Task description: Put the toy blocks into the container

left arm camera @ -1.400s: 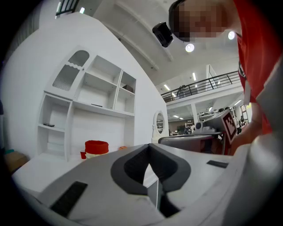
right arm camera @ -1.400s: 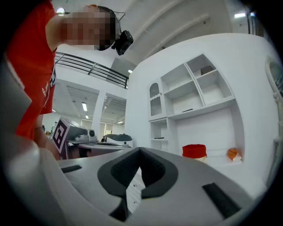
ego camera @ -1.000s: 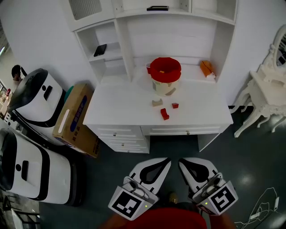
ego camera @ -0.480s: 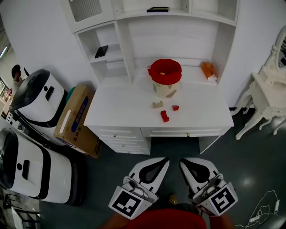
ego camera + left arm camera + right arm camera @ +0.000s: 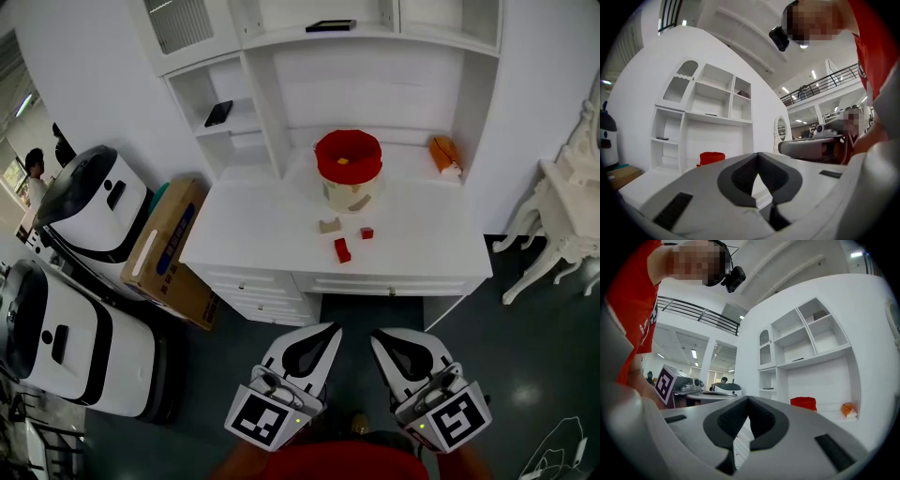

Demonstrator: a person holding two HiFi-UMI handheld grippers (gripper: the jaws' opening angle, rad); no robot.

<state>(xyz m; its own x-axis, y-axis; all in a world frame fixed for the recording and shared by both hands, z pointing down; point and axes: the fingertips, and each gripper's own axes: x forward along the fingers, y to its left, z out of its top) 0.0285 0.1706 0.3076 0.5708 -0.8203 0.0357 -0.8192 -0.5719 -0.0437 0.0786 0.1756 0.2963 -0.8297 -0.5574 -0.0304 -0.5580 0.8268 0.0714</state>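
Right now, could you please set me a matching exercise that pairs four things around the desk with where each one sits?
Things:
1. container
2. beige block
3. orange item
4. cardboard box

Places:
A. on the floor by the left end of the desk
B. at the desk's back right corner
C. on the desk, just in front of the container
D. at the back of the desk, near the middle

Pairs: 1-D, 2-C, 3-B, 4-A.
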